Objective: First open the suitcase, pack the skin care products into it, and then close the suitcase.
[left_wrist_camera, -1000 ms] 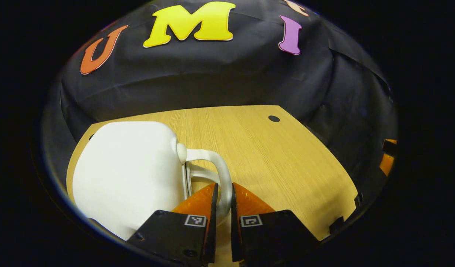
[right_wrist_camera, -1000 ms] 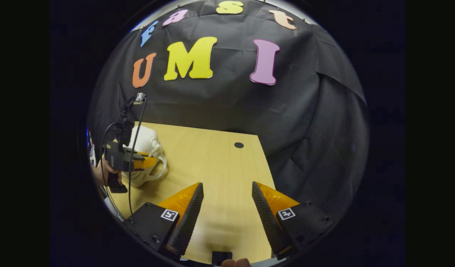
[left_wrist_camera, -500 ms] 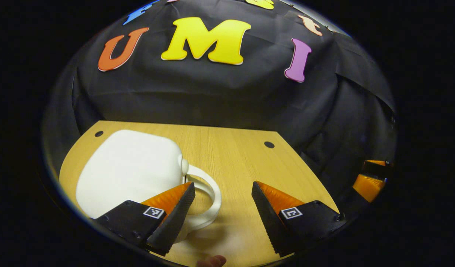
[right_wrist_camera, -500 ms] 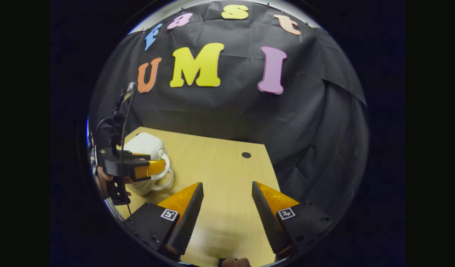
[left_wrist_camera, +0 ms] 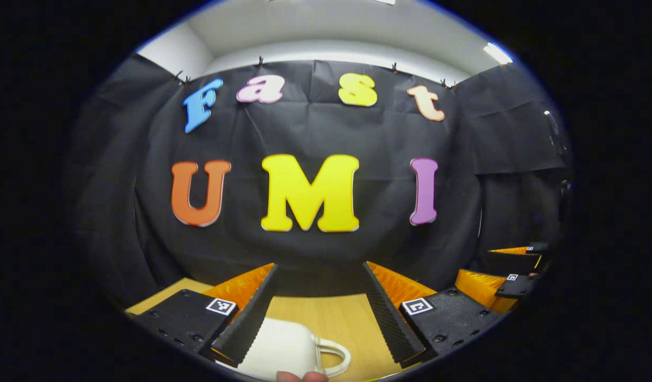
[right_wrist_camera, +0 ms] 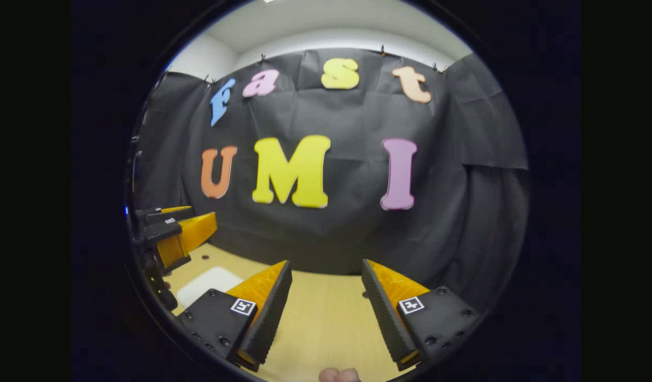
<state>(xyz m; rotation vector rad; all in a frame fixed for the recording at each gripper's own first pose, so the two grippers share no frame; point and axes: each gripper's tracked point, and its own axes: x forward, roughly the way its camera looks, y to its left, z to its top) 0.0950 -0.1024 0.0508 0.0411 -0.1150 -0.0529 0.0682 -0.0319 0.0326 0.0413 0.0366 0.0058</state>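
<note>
The small white suitcase (left_wrist_camera: 283, 347) lies shut on the wooden table (left_wrist_camera: 326, 317), its loop handle (left_wrist_camera: 334, 356) pointing right, low in the left gripper view. My left gripper (left_wrist_camera: 319, 265) hangs open above and behind it, touching nothing. In the right gripper view the case is a white patch (right_wrist_camera: 208, 281) at the lower left, under the left gripper (right_wrist_camera: 185, 233). My right gripper (right_wrist_camera: 325, 262) is open over bare table (right_wrist_camera: 326, 318), nothing between its fingers. It also appears at the right edge of the left gripper view (left_wrist_camera: 509, 273).
The black cloth wall rises close behind the table's far edge, with a pale ceiling above it. A fingertip (left_wrist_camera: 302, 376) pokes in at the bottom of the left gripper view, and another (right_wrist_camera: 336, 375) in the right gripper view.
My left gripper let go of the case's handle, opened, then lifted and tilted up, so the case dropped low in view. The right gripper, open throughout, also tilted up.
</note>
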